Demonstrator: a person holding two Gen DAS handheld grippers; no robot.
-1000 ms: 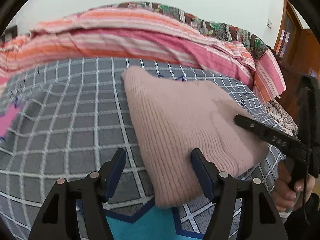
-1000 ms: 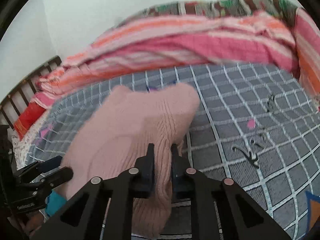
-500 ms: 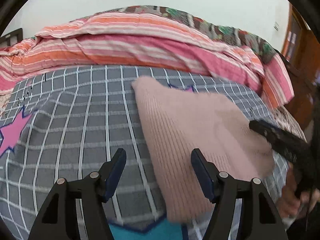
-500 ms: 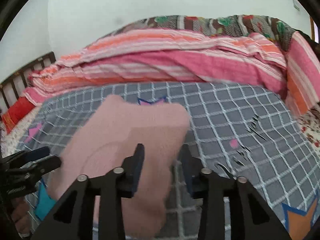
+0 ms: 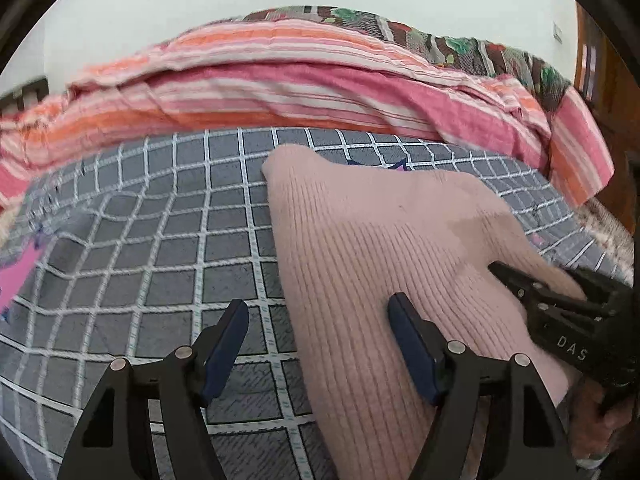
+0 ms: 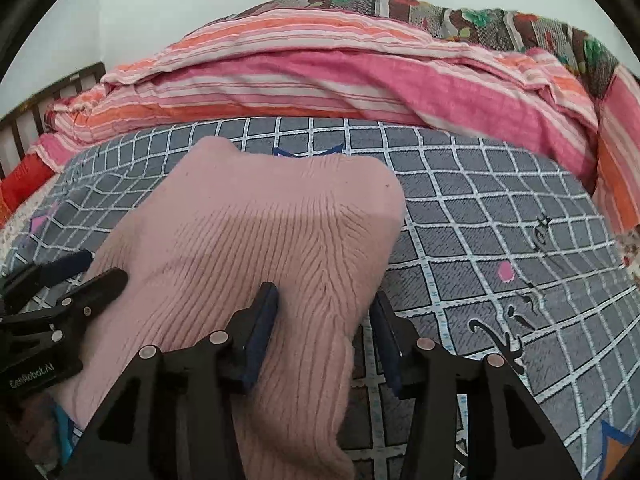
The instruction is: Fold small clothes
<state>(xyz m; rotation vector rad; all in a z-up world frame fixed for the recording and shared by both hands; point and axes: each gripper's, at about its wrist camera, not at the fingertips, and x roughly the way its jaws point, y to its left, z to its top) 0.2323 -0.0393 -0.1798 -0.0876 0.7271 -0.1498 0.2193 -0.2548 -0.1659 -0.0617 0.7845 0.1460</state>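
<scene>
A pale pink ribbed knit garment (image 5: 384,248) lies folded on the grey checked bedsheet (image 5: 168,232). My left gripper (image 5: 320,340) is open, straddling the garment's left edge near its front end. The garment also shows in the right wrist view (image 6: 272,232). My right gripper (image 6: 326,336) is open, its jaws either side of the garment's right front edge, holding nothing. Each gripper shows in the other's view, the right one (image 5: 560,312) at the right and the left one (image 6: 60,292) at the left.
A bunched pink and orange striped blanket (image 6: 320,72) runs along the back of the bed, with a patterned quilt (image 6: 480,12) behind it. A dark wooden bed rail (image 6: 24,120) is at the far left. Wooden furniture (image 5: 600,60) stands at the right.
My right gripper was shut on the garment's edge a second ago and has opened, letting it go. The garment now lies flat. The left gripper stayed open.
</scene>
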